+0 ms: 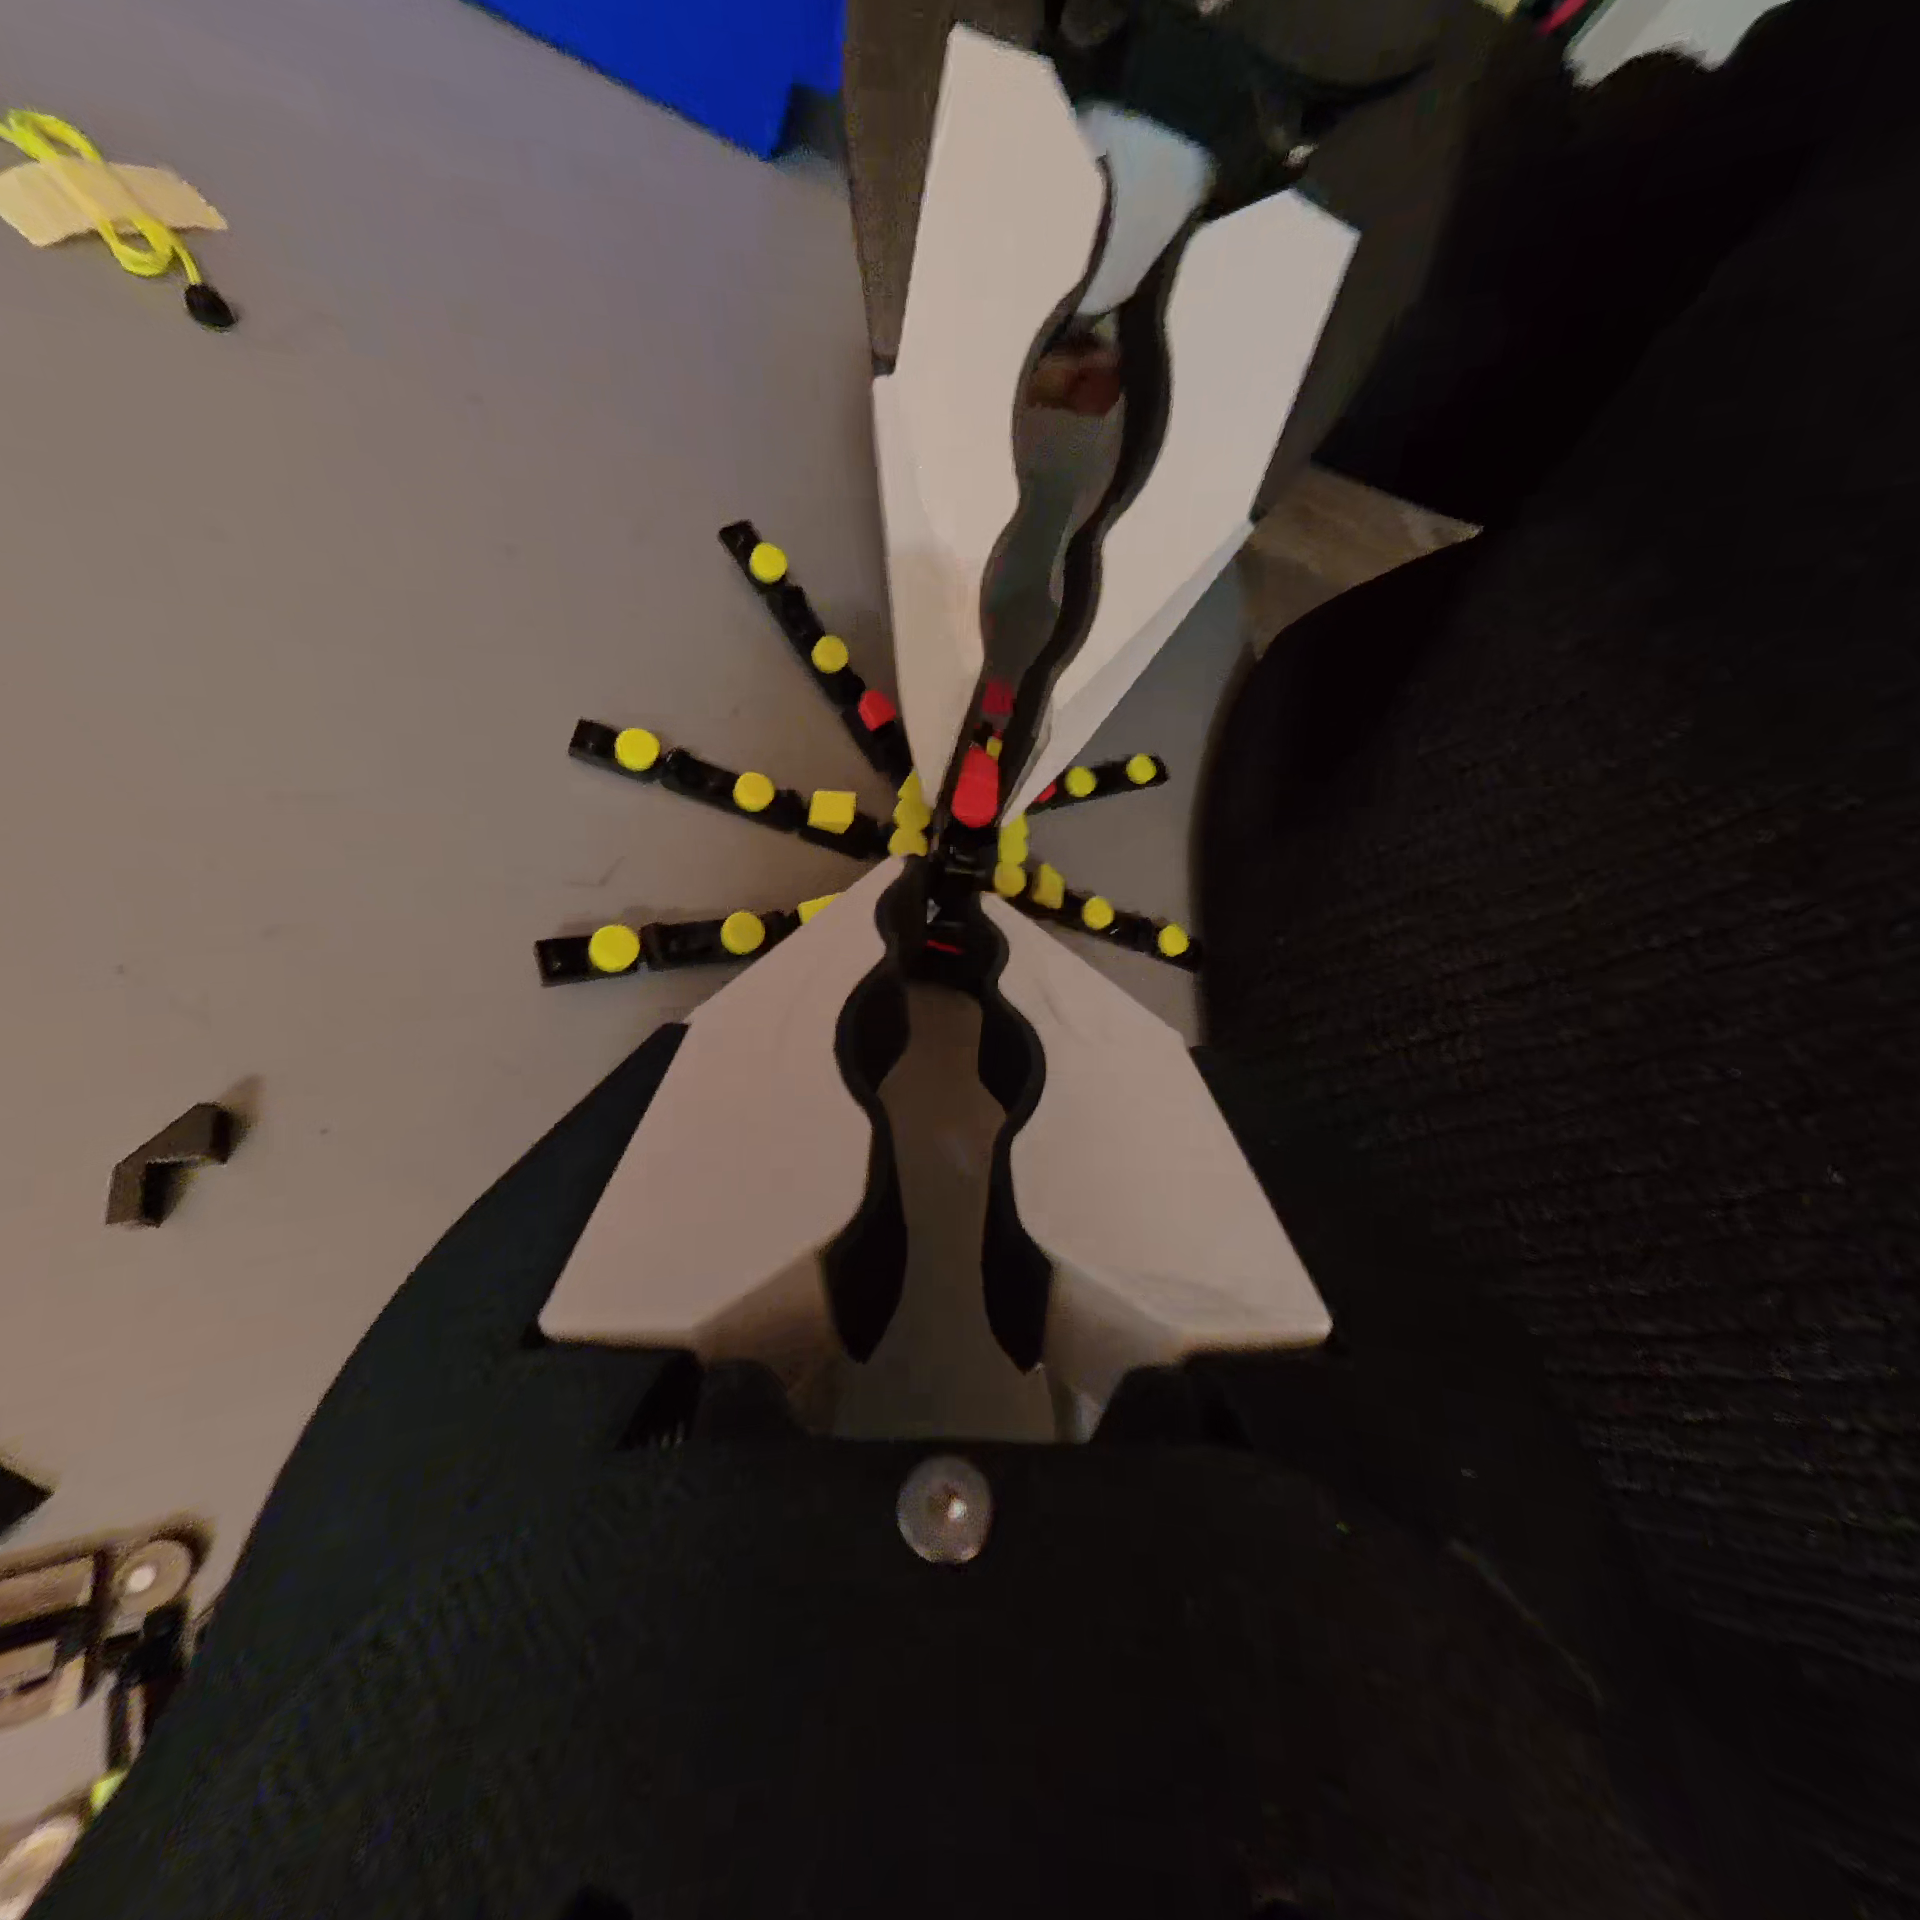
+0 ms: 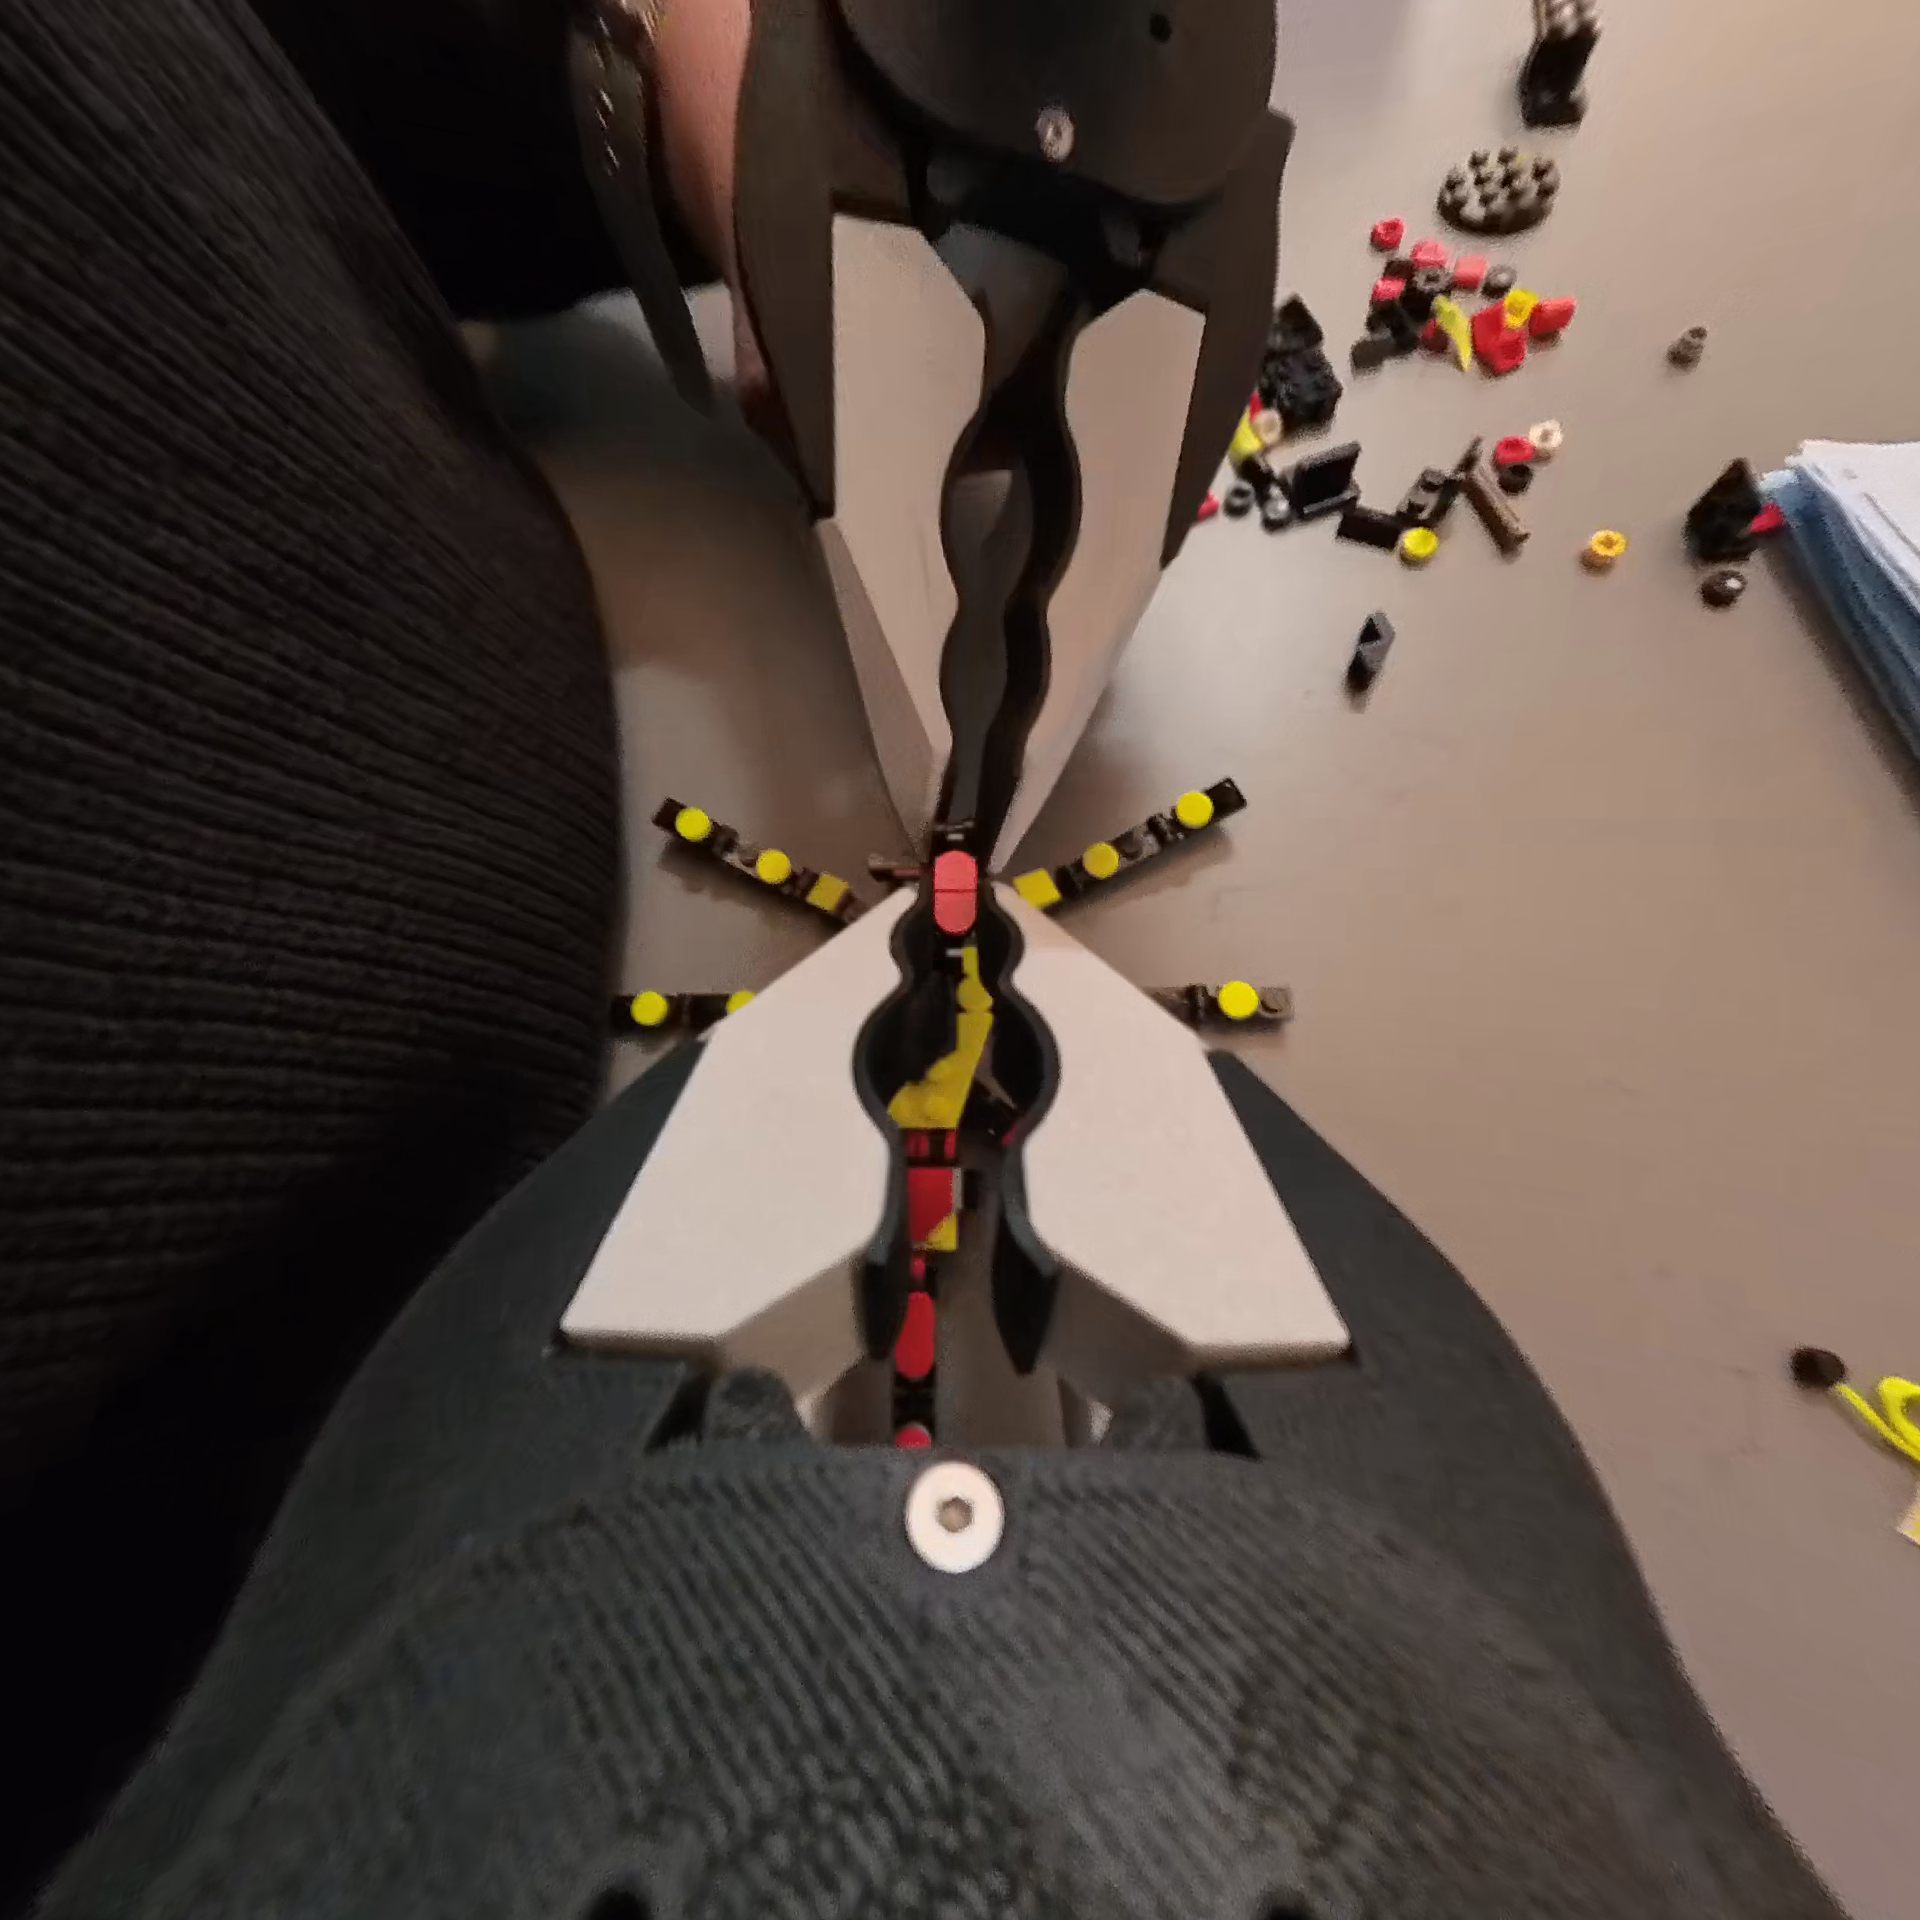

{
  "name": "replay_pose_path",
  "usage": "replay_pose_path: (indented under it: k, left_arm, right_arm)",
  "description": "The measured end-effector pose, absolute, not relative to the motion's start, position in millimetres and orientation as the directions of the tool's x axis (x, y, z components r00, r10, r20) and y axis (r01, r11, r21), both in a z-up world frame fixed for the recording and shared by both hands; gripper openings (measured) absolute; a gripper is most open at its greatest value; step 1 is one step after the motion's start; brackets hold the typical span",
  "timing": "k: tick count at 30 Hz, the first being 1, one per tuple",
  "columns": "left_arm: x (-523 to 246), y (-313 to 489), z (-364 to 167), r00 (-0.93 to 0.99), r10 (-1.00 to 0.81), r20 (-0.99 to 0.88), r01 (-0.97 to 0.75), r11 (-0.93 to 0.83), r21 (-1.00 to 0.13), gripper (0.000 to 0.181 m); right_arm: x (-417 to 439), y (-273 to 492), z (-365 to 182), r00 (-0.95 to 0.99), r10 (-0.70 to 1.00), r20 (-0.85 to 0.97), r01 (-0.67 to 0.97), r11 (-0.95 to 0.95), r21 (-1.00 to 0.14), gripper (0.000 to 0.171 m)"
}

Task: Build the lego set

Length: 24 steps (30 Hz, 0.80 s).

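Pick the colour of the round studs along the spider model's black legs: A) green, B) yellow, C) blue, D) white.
B: the black legs fanning out from the spider model each carry round yellow studs.

Grey table (image 2: 1455, 935), lego spider model (image 1: 727, 790), loose lego pieces (image 2: 1455, 312), paper stack (image 2: 1860, 540)

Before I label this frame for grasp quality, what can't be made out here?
- Left wrist view: the spider model's body is mostly hidden by both grippers' white fingers; exact contact is unclear.
- Right wrist view: the model's centre shows only through the gap between the fingers.
- Right wrist view: the loose brick pile is blurred and too small to tell single pieces.
- Left wrist view: the blue object is cut off by the top edge.
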State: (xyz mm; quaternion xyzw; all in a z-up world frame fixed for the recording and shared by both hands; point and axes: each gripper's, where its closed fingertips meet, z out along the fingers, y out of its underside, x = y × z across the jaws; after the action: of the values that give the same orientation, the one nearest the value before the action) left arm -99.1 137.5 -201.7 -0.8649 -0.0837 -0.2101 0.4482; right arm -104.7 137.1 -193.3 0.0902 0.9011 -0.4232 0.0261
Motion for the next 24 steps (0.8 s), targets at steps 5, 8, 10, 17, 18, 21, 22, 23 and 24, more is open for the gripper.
replay_pose_path:
  k: [5, 8, 10, 17, 18, 21, 22, 23, 24]
  left_arm:
    - [-100.4, 134.3, -199.7, 0.89, -0.039, 0.455, 0.35, -0.581, -0.735, 0.004]
    - [-100.8, 134.8, -199.6, 0.891, -0.039, 0.453, 0.35, -0.578, -0.737, 0.004]
    - [-103.2, 134.7, -198.1, 0.89, -0.034, 0.455, 0.359, -0.564, -0.744, 0.004]
    - [-124.4, 128.0, -190.9, 0.886, 0.039, 0.462, 0.419, -0.492, -0.763, 0.005]
    - [-125.9, 127.8, -190.3, 0.885, 0.045, 0.463, 0.424, -0.486, -0.764, 0.005]
    - [-128.6, 128.2, -191.1, 0.885, 0.061, 0.462, 0.432, -0.479, -0.764, 0.005]
    - [-128.9, 128.6, -190.9, 0.883, 0.063, 0.464, 0.435, -0.477, -0.764, 0.005]
    - [-129.2, 128.9, -190.5, 0.881, 0.065, 0.468, 0.44, -0.473, -0.763, 0.005]
    - [-129.5, 129.4, -189.9, 0.88, 0.067, 0.471, 0.444, -0.469, -0.763, 0.005]
  right_arm:
    - [-107.6, 139.7, -195.3, -0.982, 0.159, -0.105, 0.183, 0.635, -0.75, 0.006]
    - [-110.7, 141.1, -195.1, -0.979, 0.171, -0.114, 0.197, 0.621, -0.759, 0.006]
    - [-121.9, 149.5, -198.6, -0.972, 0.223, -0.08, 0.206, 0.632, -0.747, 0.006]
    - [-170.6, 204.5, -226.4, -0.879, 0.474, -0.042, 0.373, 0.632, -0.679, 0.006]
    - [-173.1, 206.1, -227.5, -0.874, 0.484, -0.048, 0.382, 0.622, -0.683, 0.006]
    - [-178.1, 206.6, -227.7, -0.866, 0.5, -0.023, 0.375, 0.617, -0.692, 0.007]
    - [-179.6, 206.1, -225.6, -0.864, 0.504, -0.002, 0.362, 0.618, -0.698, 0.014]
    - [-180.8, 205.0, -222.2, -0.863, 0.505, 0.017, 0.348, 0.618, -0.705, 0.021]
    - [-180.9, 202.3, -216.8, -0.864, 0.502, 0.029, 0.331, 0.611, -0.719, 0.023]
